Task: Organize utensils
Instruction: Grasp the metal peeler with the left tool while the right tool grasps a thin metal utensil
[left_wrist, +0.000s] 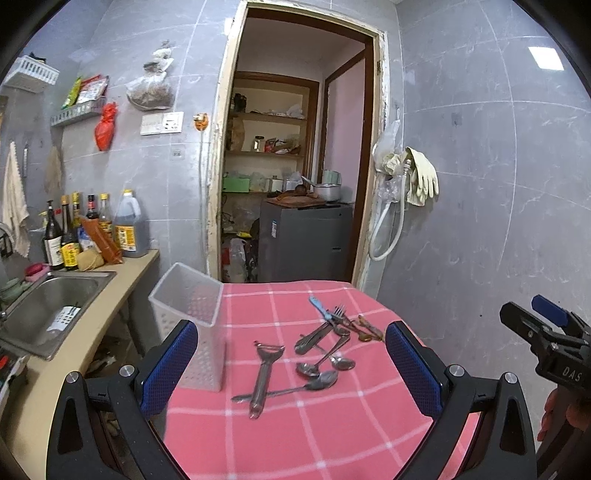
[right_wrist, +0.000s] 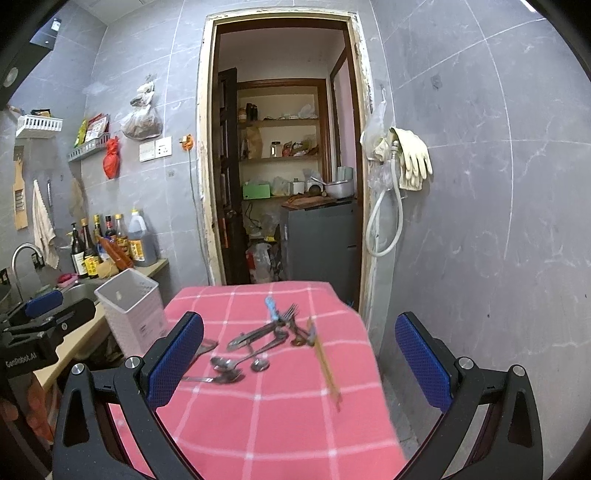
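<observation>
We hold both claws wide open and empty above the pink checked worktop (left_wrist: 314, 435), nothing yet lifted. The left claw (left_wrist: 291, 365) frames the scattered cutlery; the right claw (right_wrist: 299, 365) hangs over the same cloth and shows at three o'clock in the left view. The white perforated holder (left_wrist: 192, 314) stands upright at the worktop's ten o'clock corner, its mouth open and, as far as we can see, with nothing in it. The utensils lie loose in a heap near the cloth's centre: a metal peeler (left_wrist: 264, 373) lies lengthwise at the near side, a spoon (left_wrist: 306, 386) crossing under its handle, two more spoons (left_wrist: 325, 363) just beyond, and a fork (left_wrist: 340, 314) tangled with a blue-handled piece (left_wrist: 319, 308) toward twelve o'clock. In the right view a pair of chopsticks (right_wrist: 325, 365) lies along the four o'clock edge, blurred. We judge the task barely begun, with the first pick in hand. To do it well, we should take the outermost piece first, probably the peeler, closing across the narrow of its handle rather than the head, lifting straight up so the crossed spoon is not dragged, then tipping it handle-down into the holder. The holder looks light and sits near the edge, so a nudge could topple it.
</observation>
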